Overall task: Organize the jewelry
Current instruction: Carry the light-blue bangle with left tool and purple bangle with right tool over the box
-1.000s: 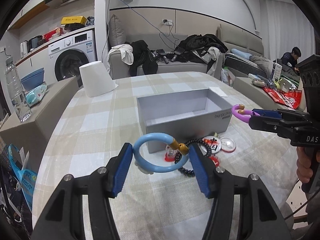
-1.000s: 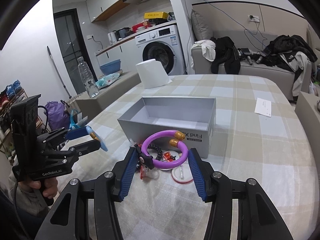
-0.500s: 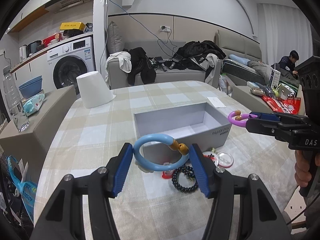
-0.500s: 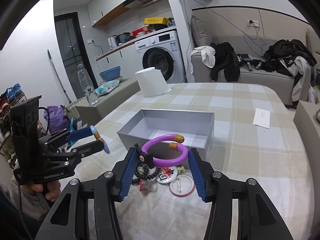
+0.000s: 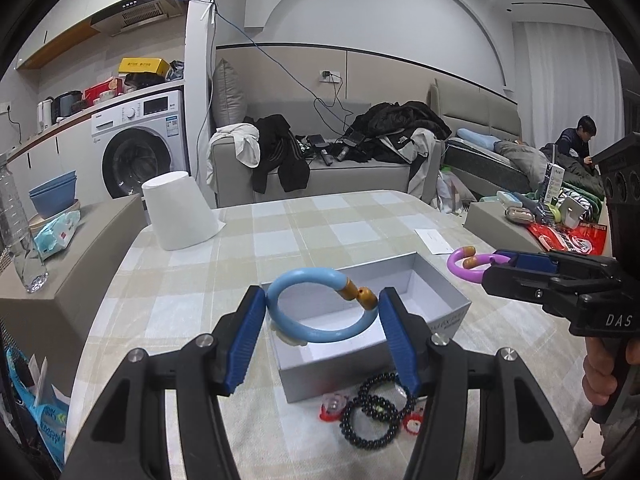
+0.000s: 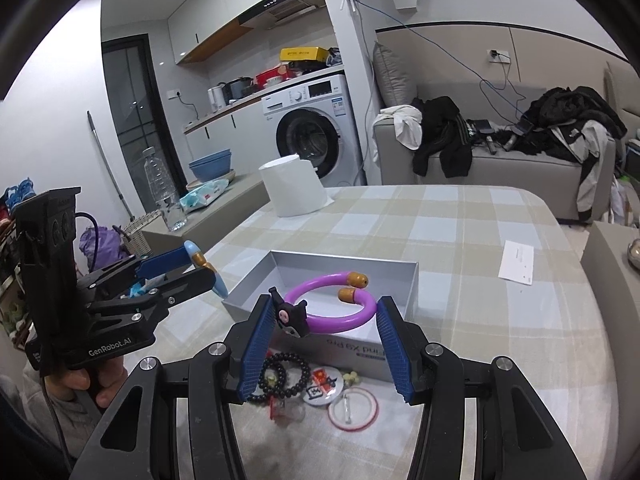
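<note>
Our left gripper (image 5: pixel 322 336) is clamped on the blue bangle (image 5: pixel 316 308), its pads pressing the ring from both sides, in the air over the near end of the grey box (image 5: pixel 448 312). Our right gripper (image 6: pixel 322 344) likewise grasps the purple bangle (image 6: pixel 340 312), with its dark charm (image 6: pixel 290 316) against the left pad, just above the box's near wall. Below and before both grippers, black bead bracelets (image 5: pixel 376 412) and round badges (image 6: pixel 352 406) lie on the checked cloth (image 6: pixel 460 216).

Even, bright ceiling light; sharp focus, soft shadows, strong fisheye warp, dark corners.
</note>
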The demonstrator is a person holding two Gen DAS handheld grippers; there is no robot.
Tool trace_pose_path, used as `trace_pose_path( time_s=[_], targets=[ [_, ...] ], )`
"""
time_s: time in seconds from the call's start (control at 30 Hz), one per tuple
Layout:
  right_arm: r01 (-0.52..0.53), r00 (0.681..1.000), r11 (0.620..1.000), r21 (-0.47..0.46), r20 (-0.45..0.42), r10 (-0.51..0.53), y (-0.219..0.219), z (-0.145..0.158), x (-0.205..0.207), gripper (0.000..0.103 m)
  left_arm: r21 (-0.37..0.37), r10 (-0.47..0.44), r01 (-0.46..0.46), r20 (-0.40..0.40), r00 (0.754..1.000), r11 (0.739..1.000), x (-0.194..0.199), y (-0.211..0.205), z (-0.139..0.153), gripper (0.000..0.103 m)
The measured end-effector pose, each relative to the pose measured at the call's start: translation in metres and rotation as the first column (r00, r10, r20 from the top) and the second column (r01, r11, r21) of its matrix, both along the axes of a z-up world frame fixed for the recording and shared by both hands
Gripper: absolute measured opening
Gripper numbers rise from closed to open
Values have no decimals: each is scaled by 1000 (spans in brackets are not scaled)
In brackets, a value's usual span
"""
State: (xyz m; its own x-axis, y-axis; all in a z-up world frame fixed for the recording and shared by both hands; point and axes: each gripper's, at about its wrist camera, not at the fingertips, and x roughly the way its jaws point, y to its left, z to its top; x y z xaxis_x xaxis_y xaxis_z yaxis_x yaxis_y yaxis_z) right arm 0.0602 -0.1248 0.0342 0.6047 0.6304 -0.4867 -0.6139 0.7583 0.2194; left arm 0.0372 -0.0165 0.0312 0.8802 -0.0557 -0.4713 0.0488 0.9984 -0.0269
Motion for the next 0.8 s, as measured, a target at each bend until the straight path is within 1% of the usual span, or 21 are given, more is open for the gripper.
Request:
trace_pose_path(
  time_s=[0.37,0.8],
  targets=[
    [6,1000,1000,-1,-28,-6,5,-8,27,51,-10,7,-7,-36,999,1000,20,-3,-11,54],
    [20,996,999,-31,-88,-23,12,-28,42,51,-8,15,-15,-70,997,1000,23,-6,-19,54]
  ],
)
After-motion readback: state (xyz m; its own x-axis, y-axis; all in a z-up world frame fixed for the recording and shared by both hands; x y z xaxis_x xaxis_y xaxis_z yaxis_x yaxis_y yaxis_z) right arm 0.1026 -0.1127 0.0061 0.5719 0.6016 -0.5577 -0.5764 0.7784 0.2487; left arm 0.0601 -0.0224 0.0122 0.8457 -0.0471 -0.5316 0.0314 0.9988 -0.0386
